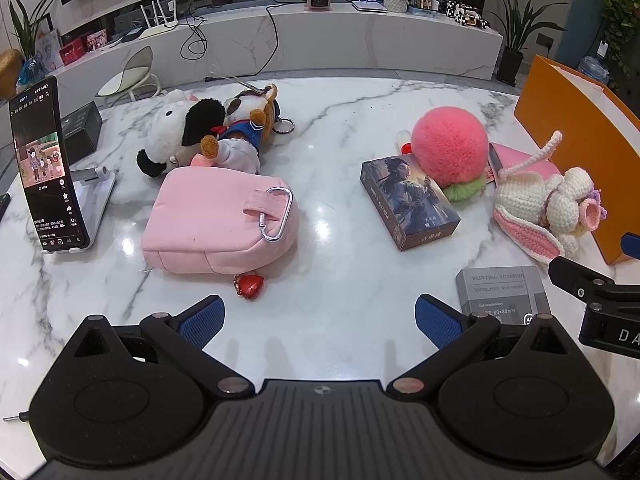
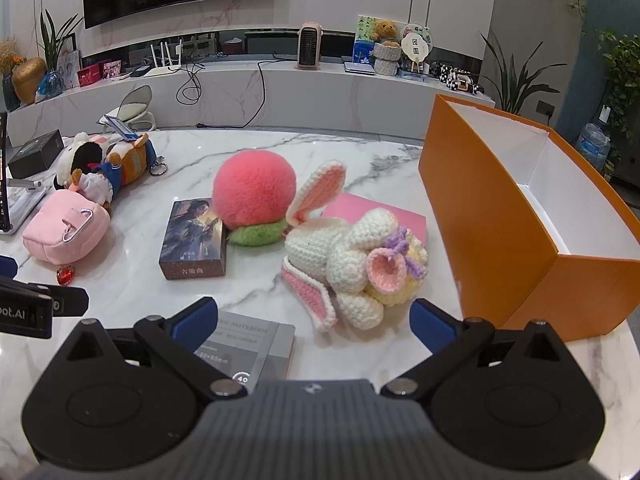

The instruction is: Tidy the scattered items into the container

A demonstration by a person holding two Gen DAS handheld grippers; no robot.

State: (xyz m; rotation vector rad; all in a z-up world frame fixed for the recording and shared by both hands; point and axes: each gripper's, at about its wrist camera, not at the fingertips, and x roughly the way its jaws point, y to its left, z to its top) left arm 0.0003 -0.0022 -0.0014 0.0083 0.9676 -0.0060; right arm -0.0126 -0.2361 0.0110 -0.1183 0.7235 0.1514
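Clutter on a marble desk (image 2: pixel 360 148), with tidying seemingly yet to begin: the orange box (image 2: pixel 492 216), open-topped and showing only bare white walls inside as far as can be seen, stands at the desk's right edge while every item lies outside it. Closest to the box is a crocheted rabbit (image 2: pixel 352 268), resting partly on a pink pad (image 2: pixel 360 206). Beyond the rabbit from the box sit a pink fluffy peach (image 2: pixel 254 198) and, touching it, a picture card box (image 2: pixel 196 238); a grey painting notebook (image 2: pixel 248 344) lies in front of them. Well away from the box, on the far left, are a pink pouch (image 1: pixel 220 224) with a red heart charm (image 1: pixel 250 285) and two plush toys (image 1: pixel 208 132) piled just behind it. The right gripper (image 2: pixel 312 320) hovers with jaws spread wide and empty, rabbit and notebook just ahead of it; the left gripper (image 1: pixel 320 316) is likewise agape, holding nothing, facing the pouch. By this view, the whole job remains.
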